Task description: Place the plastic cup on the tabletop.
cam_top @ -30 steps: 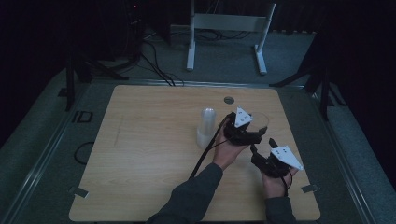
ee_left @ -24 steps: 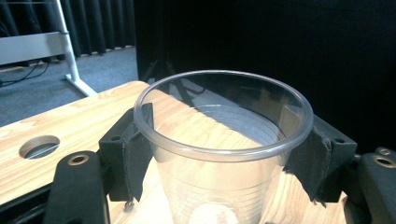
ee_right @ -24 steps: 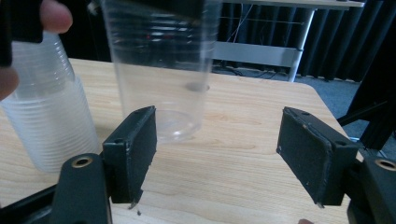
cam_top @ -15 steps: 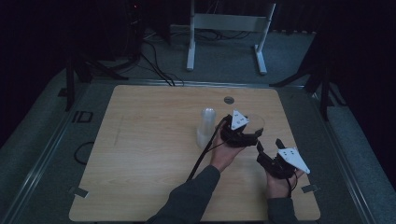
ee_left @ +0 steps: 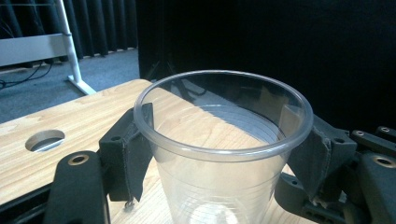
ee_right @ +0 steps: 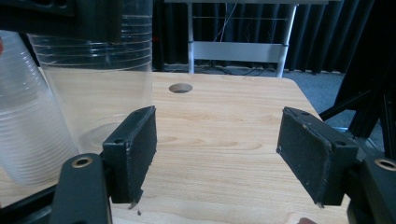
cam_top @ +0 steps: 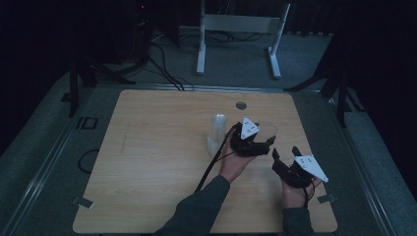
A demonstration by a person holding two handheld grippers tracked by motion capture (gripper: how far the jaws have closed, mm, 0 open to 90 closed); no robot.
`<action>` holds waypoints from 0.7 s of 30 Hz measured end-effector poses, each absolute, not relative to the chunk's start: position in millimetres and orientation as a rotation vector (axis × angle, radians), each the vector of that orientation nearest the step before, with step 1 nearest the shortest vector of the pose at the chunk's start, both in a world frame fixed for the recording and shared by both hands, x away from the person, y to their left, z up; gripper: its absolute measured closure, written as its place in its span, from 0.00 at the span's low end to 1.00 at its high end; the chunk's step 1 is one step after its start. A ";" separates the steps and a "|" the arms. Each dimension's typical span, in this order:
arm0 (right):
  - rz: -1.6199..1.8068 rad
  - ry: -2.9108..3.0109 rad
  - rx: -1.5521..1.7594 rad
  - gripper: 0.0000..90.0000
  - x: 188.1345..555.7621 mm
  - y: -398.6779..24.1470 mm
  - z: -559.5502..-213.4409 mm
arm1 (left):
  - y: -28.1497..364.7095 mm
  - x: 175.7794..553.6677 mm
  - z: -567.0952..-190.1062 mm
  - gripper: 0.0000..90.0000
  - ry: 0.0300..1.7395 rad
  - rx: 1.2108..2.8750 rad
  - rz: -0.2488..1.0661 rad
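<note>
the left gripper (cam_top: 268, 141) sits over the right half of the wooden table (cam_top: 157, 162), and its 2 black jaws pinch a clear plastic cup (ee_left: 224, 154) just under the rim, 1 pad pressed on each side. in the left gripper view the cup stands upright between the pads, mouth open to the top, its ribbed wall see-through so the wood grain shows behind it. the same cup (cam_top: 265, 129) is faint in the high view, right at the jaws of that gripper. whether its base rests on the wood or hangs just above it cannot be told.

just to the left of the held cup, a stack of clear cups (cam_top: 218, 132) stands on the table, near the gripper but apart from it. in the right gripper view the stack (ee_right: 28, 135) shows at the left edge, beside the held cup (ee_right: 98, 88).

the right gripper (cam_top: 285, 156) is nearer the person's edge of the table, to the right of the left one and a little apart from it. its jaws are spread wide with only bare wood between them, touching nothing.

a round hole (cam_top: 241, 105) lies in the tabletop beyond the cup, toward the far edge. past the table, a white metal stand (cam_top: 238, 29) rests on the grey floor.
</note>
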State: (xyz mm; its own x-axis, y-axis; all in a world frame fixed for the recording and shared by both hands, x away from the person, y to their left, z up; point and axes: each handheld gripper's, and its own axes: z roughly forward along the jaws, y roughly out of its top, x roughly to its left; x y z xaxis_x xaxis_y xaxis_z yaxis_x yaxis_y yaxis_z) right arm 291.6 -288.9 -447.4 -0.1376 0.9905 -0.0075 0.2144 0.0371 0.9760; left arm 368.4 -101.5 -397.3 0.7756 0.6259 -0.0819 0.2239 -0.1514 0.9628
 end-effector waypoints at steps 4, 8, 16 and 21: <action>1.184 1.478 1.290 0.31 292.0 -289.9 -446.7 | -101.8 365.2 -396.5 0.32 0.658 1.716 0.409; 1.183 1.476 1.290 0.31 292.8 -289.9 -446.9 | -99.5 361.1 -396.2 0.32 0.648 1.705 0.406; 1.182 1.471 1.291 0.31 293.2 -291.5 -447.1 | -97.2 357.5 -398.4 0.32 0.643 1.701 0.410; 1.178 1.470 1.290 0.31 293.4 -291.9 -447.0 | -92.0 353.8 -399.6 0.32 0.647 1.686 0.410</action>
State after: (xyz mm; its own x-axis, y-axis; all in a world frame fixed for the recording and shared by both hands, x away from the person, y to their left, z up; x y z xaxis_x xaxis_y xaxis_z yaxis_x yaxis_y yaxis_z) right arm 293.4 -291.9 -447.0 -0.1254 0.9921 -0.0055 0.2110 0.0321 0.9769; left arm 353.8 -92.0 -399.6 0.7813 0.6192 -0.0785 0.1938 -0.1211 0.9735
